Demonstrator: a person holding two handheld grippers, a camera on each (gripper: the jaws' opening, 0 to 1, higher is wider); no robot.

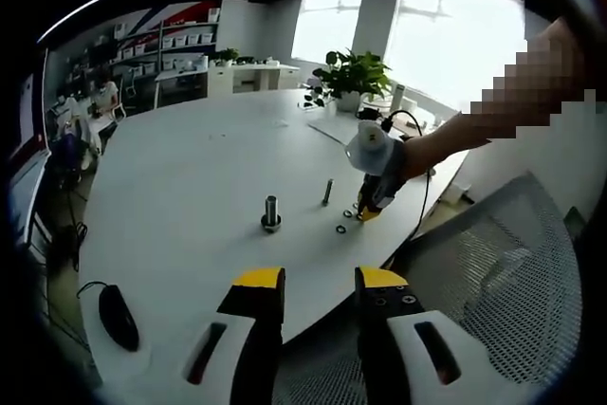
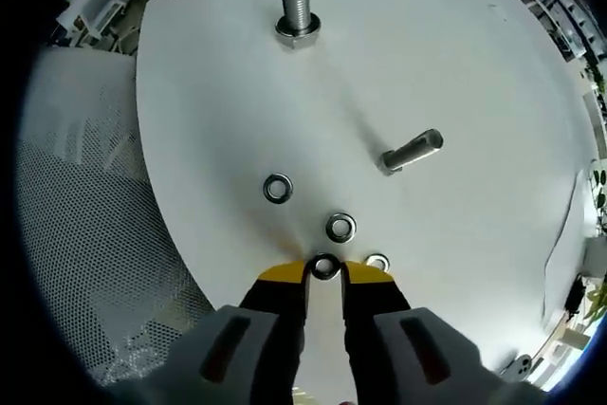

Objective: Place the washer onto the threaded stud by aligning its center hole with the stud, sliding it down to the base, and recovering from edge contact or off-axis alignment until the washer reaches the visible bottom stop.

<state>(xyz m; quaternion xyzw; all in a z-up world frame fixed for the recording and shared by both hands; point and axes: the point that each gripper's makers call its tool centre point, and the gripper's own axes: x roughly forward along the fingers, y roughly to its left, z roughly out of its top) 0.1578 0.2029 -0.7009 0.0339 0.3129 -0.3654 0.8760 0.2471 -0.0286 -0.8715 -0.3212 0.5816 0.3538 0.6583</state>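
Taking the upright threaded stud [image 2: 297, 5] as the reference: in the right gripper view it stands head-down on the white table [image 2: 474, 92], far up from the jaws. A loose washer [image 2: 277, 188] lies well below it, another [image 2: 340, 227] further right, and a second bolt [image 2: 412, 152] lies on its side off to the stud's right. The right gripper [image 2: 324, 270] has its yellow tips nearly closed on a washer [image 2: 324, 266]. A fourth washer [image 2: 377, 262] is half hidden behind the right tip.

In the left gripper view, a black mouse [image 1: 118, 316] sits left of the stud. The left gripper [image 1: 319, 280] hangs wide open over the table edge, holding nothing. Washers there are too small to count.
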